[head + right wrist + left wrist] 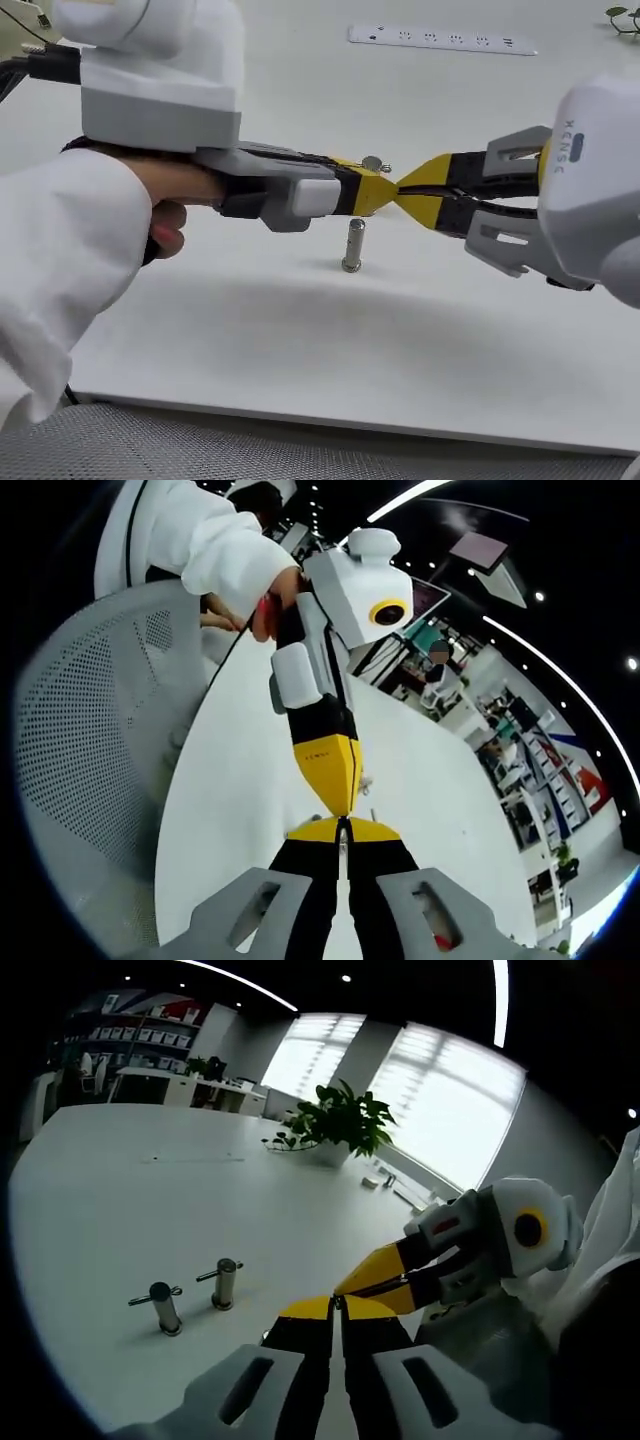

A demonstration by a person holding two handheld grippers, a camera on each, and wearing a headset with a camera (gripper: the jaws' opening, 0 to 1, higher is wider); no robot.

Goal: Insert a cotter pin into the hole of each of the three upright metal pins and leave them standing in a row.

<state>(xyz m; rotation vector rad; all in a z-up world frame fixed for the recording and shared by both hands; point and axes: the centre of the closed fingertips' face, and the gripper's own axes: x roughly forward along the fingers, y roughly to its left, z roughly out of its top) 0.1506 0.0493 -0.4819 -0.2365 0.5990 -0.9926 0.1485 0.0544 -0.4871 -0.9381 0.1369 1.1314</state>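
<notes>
White bench [300, 350]: L gripper [385, 190] & R gripper [408, 195] meet tip-to-tip, both jaws closed, held item unclear. Bare pin [353, 245] upright below tips. Cottered pin [163, 1305] stands beside 2nd cottered pin [224, 1283].

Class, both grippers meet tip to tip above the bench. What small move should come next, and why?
Probably lower the left gripper and right gripper toward the near pin, which looks bare; the two far pins already carry cotter pins. What they pinch is unclear.
</notes>
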